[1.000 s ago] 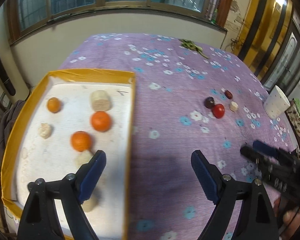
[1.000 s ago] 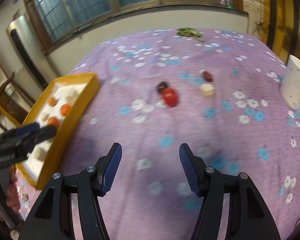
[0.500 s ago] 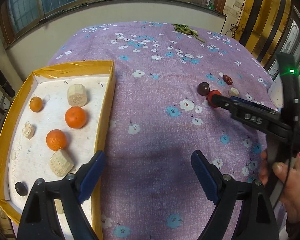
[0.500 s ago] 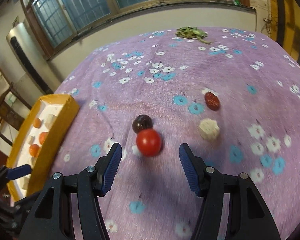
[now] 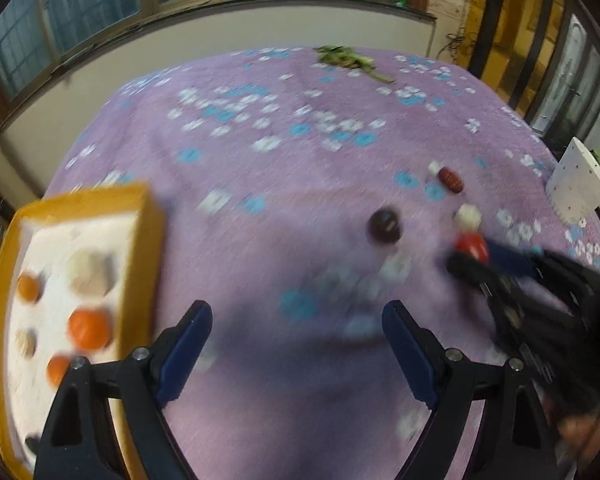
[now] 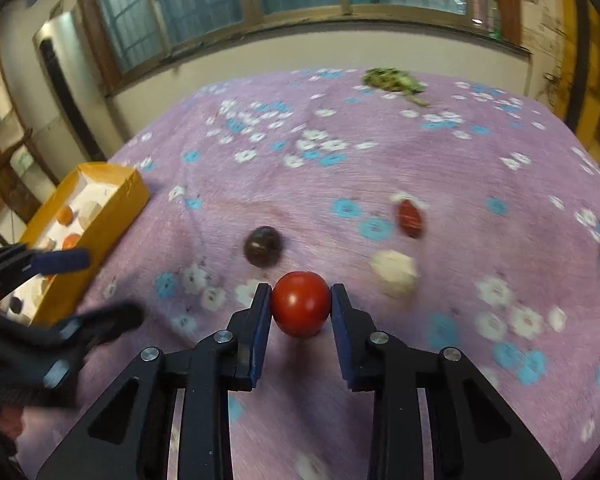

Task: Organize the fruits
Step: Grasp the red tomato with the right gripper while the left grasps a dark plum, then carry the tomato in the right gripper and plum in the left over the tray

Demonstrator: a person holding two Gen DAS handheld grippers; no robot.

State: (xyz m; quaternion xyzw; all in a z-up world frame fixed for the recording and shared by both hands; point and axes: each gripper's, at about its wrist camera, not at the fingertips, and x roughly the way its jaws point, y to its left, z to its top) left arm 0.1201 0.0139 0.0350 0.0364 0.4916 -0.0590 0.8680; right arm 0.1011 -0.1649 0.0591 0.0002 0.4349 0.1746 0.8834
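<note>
My right gripper (image 6: 300, 300) is shut on a red tomato (image 6: 300, 308) that rests on the purple flowered cloth; it also shows in the left wrist view (image 5: 473, 246). A dark round fruit (image 6: 262, 245), a red date (image 6: 410, 216) and a pale chunk (image 6: 394, 272) lie just beyond. My left gripper (image 5: 296, 340) is open and empty over the cloth, right of the yellow tray (image 5: 146, 248), which holds oranges (image 5: 89, 328) and pale chunks (image 5: 90, 272). The left gripper (image 6: 68, 292) shows at the left of the right wrist view.
A white cup (image 5: 578, 190) stands at the right edge of the table. Green leaves (image 6: 394, 80) lie at the far edge by the wall. The tray (image 6: 112, 220) sits at the table's left side.
My right gripper moved forward to the tomato and closed on it. My left gripper swung right, away from the tray, and stayed open.
</note>
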